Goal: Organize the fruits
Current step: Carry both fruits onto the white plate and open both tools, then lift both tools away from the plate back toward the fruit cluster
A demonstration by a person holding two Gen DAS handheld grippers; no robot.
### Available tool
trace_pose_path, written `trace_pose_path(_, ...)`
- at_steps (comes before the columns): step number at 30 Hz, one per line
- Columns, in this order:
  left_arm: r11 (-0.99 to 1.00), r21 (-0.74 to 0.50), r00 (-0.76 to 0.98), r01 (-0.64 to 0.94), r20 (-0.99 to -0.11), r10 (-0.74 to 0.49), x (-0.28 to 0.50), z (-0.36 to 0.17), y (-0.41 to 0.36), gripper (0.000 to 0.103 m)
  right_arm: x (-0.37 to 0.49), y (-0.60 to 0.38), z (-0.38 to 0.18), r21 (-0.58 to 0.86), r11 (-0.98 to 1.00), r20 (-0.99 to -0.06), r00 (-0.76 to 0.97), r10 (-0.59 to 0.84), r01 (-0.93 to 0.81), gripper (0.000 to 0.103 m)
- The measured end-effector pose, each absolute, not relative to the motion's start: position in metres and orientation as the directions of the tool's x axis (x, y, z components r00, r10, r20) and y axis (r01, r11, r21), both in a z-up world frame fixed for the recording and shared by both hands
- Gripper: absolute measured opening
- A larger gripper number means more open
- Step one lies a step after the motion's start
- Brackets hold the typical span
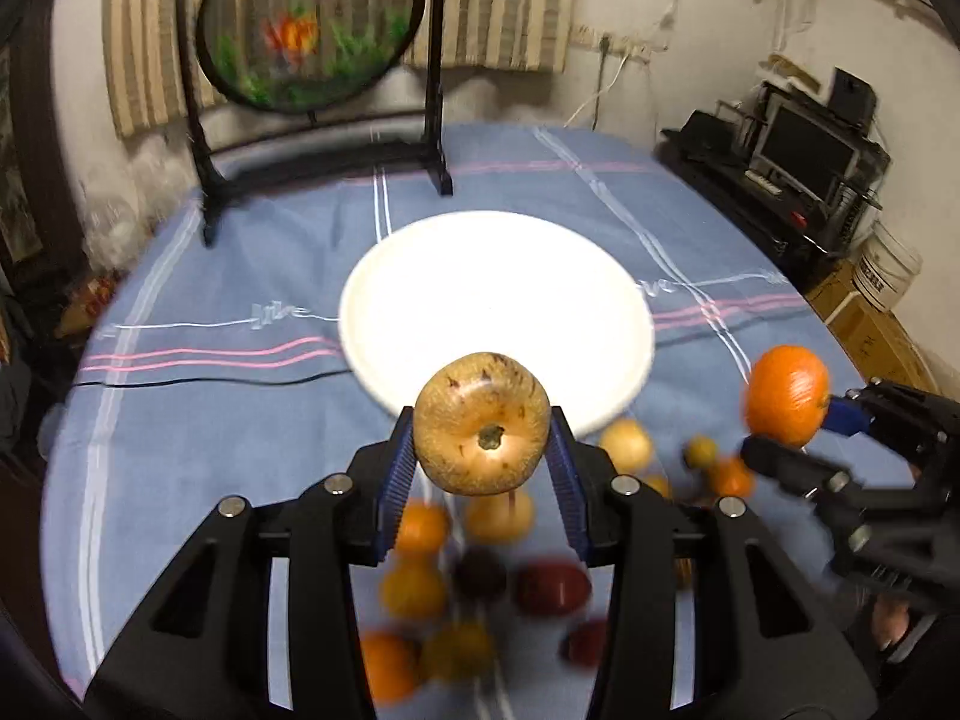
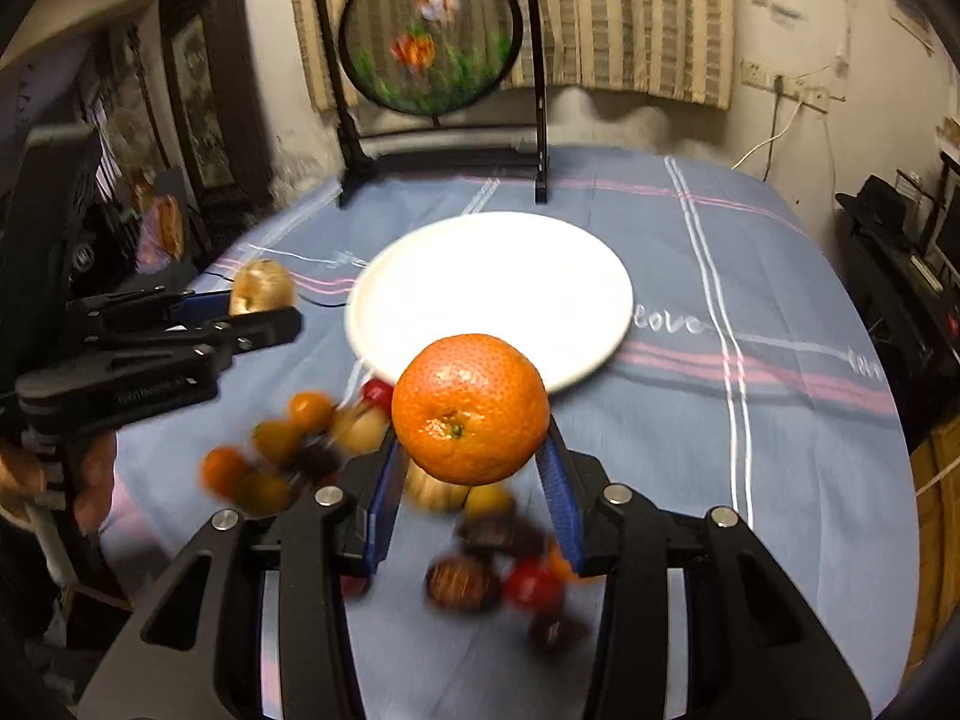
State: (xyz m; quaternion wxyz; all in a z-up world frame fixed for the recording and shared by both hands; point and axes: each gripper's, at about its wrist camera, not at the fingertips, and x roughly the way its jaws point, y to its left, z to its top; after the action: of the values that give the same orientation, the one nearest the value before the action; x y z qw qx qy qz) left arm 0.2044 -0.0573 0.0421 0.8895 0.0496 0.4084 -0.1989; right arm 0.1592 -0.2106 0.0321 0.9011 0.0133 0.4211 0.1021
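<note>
Your left tongs (image 1: 483,450) are clamped on a yellow-brown apple (image 1: 482,423), held above the near rim of the white plate (image 1: 480,276). Your right tongs (image 2: 471,450) grip an orange (image 2: 471,408), likewise raised before the plate. Plate holds nothing. Loose fruit pile (image 1: 480,588), blurred, lies on the blue-clothed bench (image 1: 210,420) beneath.

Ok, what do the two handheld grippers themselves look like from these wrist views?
Both match: the left gripper and right gripper have angular black plastic frames with triangular cutouts, round silver bolt heads, and blue ribbed pads lining each finger. The left gripper's side carries faint embossed lettering, too blurred to read. No cables or sleeves are clearly visible.
</note>
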Motion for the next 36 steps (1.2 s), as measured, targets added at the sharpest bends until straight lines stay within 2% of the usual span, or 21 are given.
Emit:
trace_pose_path(6, 0.946, -0.043, 0.486, 0.322, -0.85, -0.204, 0.292, -0.02, -0.073, 0.043, 0.254, -0.198, -0.013, 0.081, 0.983, -0.866, 0.477, 0.15, -0.162, 0.043)
trace_pose_path(12, 0.946, -0.053, 0.464, 0.321, -0.861, -0.206, 0.322, -0.038, -0.075, 0.044, 0.293, -0.198, -0.035, 0.027, 0.988, -0.89, 0.446, 0.093, -0.152, 0.044)
trace_pose_path(13, 0.943, -0.05, 0.474, 0.328, -0.855, -0.21, 0.324, -0.037, -0.075, 0.05, 0.294, -0.2, -0.034, 0.023, 0.988, -0.882, 0.463, 0.091, -0.152, 0.046)
trace_pose_path(14, 0.942, -0.046, 0.487, 0.332, -0.847, -0.213, 0.324, -0.035, -0.075, 0.057, 0.293, -0.202, -0.031, 0.019, 0.989, -0.869, 0.487, 0.088, -0.144, 0.054)
trace_pose_path(16, 0.949, -0.019, 0.539, 0.313, -0.82, -0.195, 0.322, -0.027, -0.071, 0.075, 0.285, -0.215, -0.017, 0.043, 0.994, -0.819, 0.566, 0.095, -0.104, 0.068)
trace_pose_path(18, 0.951, -0.041, 0.564, 0.307, -0.797, -0.217, 0.317, -0.018, -0.064, 0.084, 0.276, -0.226, -0.01, 0.074, 0.993, -0.802, 0.586, 0.117, -0.097, 0.07)
trace_pose_path(21, 0.948, -0.07, 0.571, 0.309, -0.784, -0.244, 0.301, -0.003, -0.055, 0.084, 0.252, -0.238, -0.001, 0.123, 0.988, -0.787, 0.597, 0.153, -0.091, 0.07)
trace_pose_path(23, 0.945, -0.068, 0.595, 0.319, -0.762, -0.256, 0.286, 0.006, -0.048, 0.089, 0.229, -0.247, 0.004, 0.155, 0.984, -0.768, 0.616, 0.177, -0.09, 0.07)
trace_pose_path(31, 0.936, 0.059, 0.714, 0.346, -0.665, -0.222, 0.2, 0.023, -0.013, 0.093, 0.12, -0.263, 0.005, 0.191, 0.978, -0.717, 0.669, 0.195, -0.08, 0.07)
trace_pose_path(33, 0.938, 0.072, 0.684, 0.338, -0.704, -0.192, 0.184, 0.013, -0.004, 0.094, 0.099, -0.263, 0.003, 0.186, 0.98, -0.714, 0.676, 0.185, -0.072, 0.07)
trace_pose_path(36, 0.937, 0.024, 0.609, 0.348, -0.766, -0.206, 0.163, -0.003, 0.008, 0.094, 0.068, -0.265, -0.002, 0.201, 0.978, -0.704, 0.685, 0.185, -0.056, 0.07)
